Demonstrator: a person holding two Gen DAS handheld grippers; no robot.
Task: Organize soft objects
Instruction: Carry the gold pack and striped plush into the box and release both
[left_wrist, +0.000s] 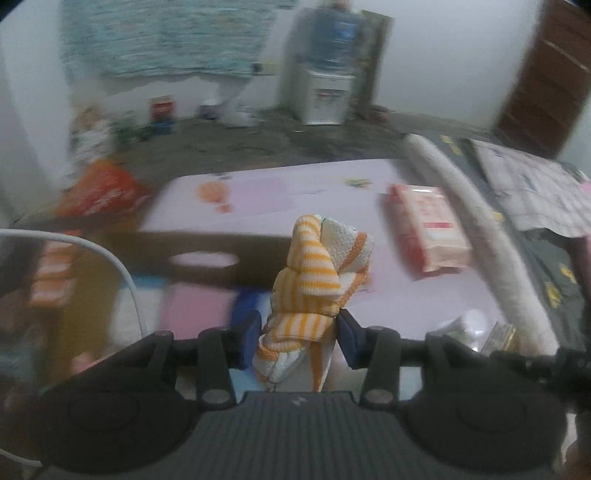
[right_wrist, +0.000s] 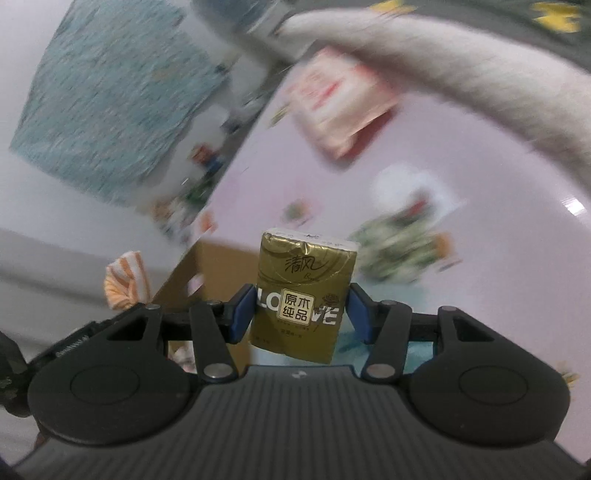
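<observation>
My left gripper (left_wrist: 299, 334) is shut on a bunched orange-and-white striped cloth (left_wrist: 317, 280), which sticks up above the pads over the pink table (left_wrist: 295, 184). Behind and left of it stands a brown cardboard box (left_wrist: 207, 247) with a hand slot; folded soft items lie inside. My right gripper (right_wrist: 301, 314) is shut on a small gold tissue pack (right_wrist: 301, 291), held upright above the table. The striped cloth (right_wrist: 123, 280) and the box (right_wrist: 207, 266) also show at the left of the right wrist view. A pink tissue pack (left_wrist: 430, 229) lies flat on the table.
A thick white roll (left_wrist: 476, 221) curves along the table's right side, with dark patterned fabric (left_wrist: 554, 280) beyond it. A green-and-white packet (right_wrist: 399, 240) lies on the table. An orange bag (left_wrist: 99, 188) sits on the floor at left, a water dispenser (left_wrist: 325, 74) by the far wall.
</observation>
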